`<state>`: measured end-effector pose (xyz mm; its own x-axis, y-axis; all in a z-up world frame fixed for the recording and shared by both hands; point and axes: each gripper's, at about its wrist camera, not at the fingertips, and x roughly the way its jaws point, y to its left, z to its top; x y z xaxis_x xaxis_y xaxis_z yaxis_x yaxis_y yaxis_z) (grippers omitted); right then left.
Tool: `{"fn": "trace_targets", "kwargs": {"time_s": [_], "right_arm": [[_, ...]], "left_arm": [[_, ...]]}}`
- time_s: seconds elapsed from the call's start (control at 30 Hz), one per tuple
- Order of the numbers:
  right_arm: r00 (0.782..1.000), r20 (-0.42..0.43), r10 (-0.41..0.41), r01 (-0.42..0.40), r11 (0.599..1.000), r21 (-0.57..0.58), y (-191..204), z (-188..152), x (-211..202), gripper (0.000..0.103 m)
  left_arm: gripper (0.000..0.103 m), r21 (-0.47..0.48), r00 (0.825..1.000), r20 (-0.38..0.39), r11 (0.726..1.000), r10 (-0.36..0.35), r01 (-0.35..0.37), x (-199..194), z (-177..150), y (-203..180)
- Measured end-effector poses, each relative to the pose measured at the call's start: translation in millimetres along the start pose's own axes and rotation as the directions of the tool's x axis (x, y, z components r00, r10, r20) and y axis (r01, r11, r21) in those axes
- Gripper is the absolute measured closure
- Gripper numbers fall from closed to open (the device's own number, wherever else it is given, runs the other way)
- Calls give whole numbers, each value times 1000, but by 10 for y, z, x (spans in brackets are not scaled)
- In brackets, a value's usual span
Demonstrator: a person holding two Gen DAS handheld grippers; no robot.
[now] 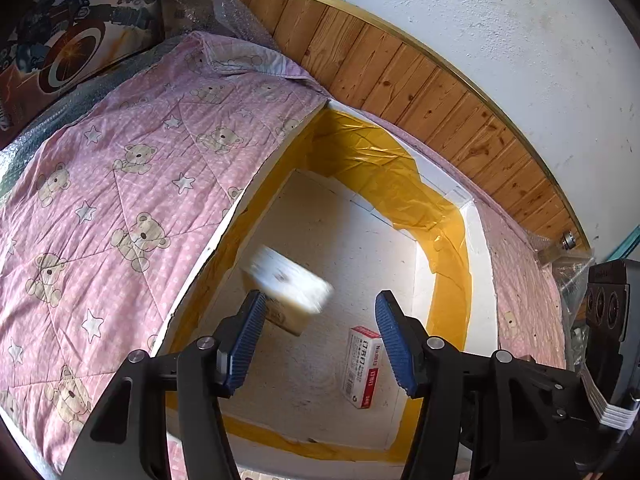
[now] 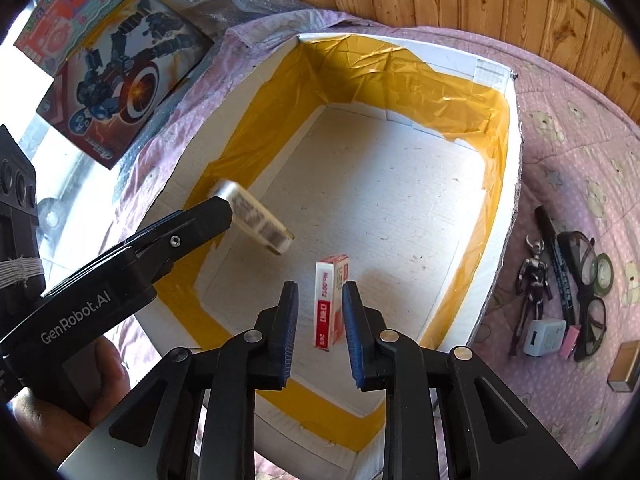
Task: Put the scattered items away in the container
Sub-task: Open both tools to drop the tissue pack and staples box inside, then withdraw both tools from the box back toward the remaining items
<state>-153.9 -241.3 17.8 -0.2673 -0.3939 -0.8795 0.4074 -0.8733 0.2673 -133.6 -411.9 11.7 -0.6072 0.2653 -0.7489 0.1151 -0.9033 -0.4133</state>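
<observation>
The container is a white cardboard box (image 1: 478, 264) (image 2: 516, 160) lined with yellow tape, set on a pink bear-print quilt. My left gripper (image 1: 320, 304) (image 2: 216, 208) is open above its left side. A small white packet (image 1: 288, 280) (image 2: 256, 216), motion-blurred, is in the air just beyond the left fingertip, held by neither finger. A red and white staple box (image 1: 362, 366) (image 2: 330, 304) lies on the container floor. Above it my right gripper (image 2: 319, 292) is open and holds nothing.
On the quilt (image 2: 580, 400) right of the container lie a toy figurine (image 2: 534, 276), a marker (image 2: 554, 248), glasses (image 2: 584, 280), a tape roll (image 2: 604, 274), a white charger (image 2: 544, 338), a pink eraser (image 2: 570, 342) and a small brown box (image 2: 624, 366). Toy boxes (image 2: 120, 80) lie at the far left. A wood-panelled wall (image 1: 400, 72) is behind.
</observation>
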Motion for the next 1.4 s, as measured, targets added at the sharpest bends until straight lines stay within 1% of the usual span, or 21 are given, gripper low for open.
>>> {"fn": "trace_targets", "kwargs": {"time_s": [0.23,0.7,0.83,1.07,1.4], "right_arm": [[999,28,34,-34,999,2,83,-147,-174,76],[996,68,58,-59,998,12,158,-444,-431,71],[994,84,64,-67,997,26,134,-507,-510,70],[992,104,75,-80,996,44,76,-598,-621,68],[983,145,113,-125,989,78,-73,-759,-802,66]], "left_arm": [[44,-14,1000,14,1000,5,-5,-76,-29,18],[44,21,1000,20,1000,-1,1,-281,-219,-150],[44,30,1000,27,1000,-2,2,-346,-263,-192],[44,46,1000,13,999,-1,0,-383,-366,-277],[44,83,1000,15,997,-2,1,-478,-477,-457]]}}
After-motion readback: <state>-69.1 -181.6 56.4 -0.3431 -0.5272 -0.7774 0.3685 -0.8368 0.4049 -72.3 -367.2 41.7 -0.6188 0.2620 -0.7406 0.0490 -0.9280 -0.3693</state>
